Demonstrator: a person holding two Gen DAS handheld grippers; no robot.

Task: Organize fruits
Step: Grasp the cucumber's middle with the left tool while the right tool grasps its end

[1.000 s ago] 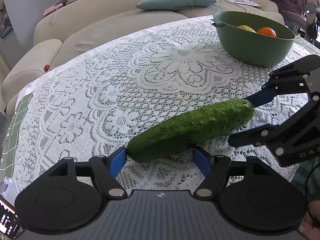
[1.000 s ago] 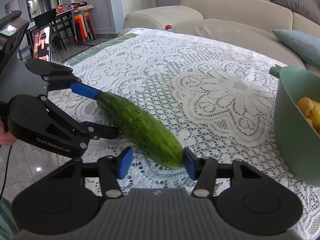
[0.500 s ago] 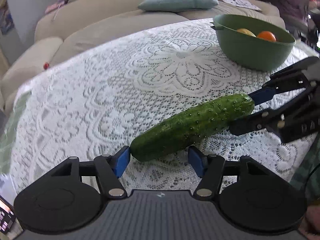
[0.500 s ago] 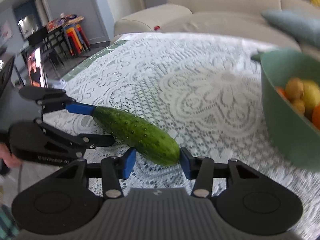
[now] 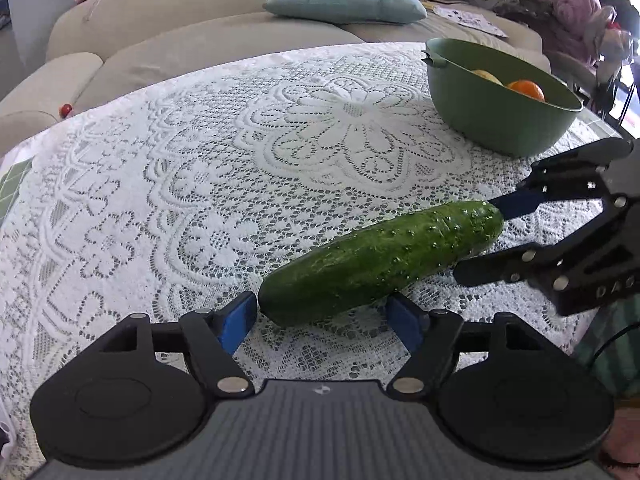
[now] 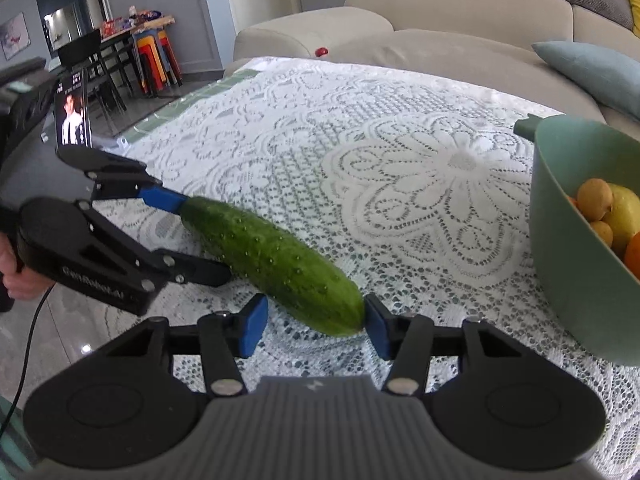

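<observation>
**A:** Where is the cucumber (image 5: 380,264)?

**B:** It lies flat on the white lace tablecloth (image 5: 224,168), near the front edge of the table. It is long, dark green and bumpy. One gripper sits at each end of it.

**A:** What is the left gripper (image 5: 320,316) doing?

**B:** Its two blue fingers (image 5: 238,318) are spread wide, one on each side of the near end of the cucumber. The jaws have just been opening. The left finger is just beside the tip. The right finger stands apart from the skin, so the pads do not squeeze it.

**A:** And the right gripper (image 6: 314,324)?

**B:** It is at the other end. Its jaws have just been opening a little too, and they are about half wide. The cucumber's tip is between them. The right blue finger (image 6: 376,330) looks like it touches the tip. The left one is clear of it, with tablecloth showing in the gap. So it does not hold the cucumber.

**A:** Where do the fruits go?

**B:** There is a green bowl (image 5: 492,116) on the far right of the table, well apart from the cucumber. It has an orange (image 5: 527,89) and some yellow fruits (image 6: 612,210) in it.

**A:** What is behind the table?

**B:** A beige sofa (image 5: 180,36) with a light blue cushion (image 5: 344,0) on it.
</observation>
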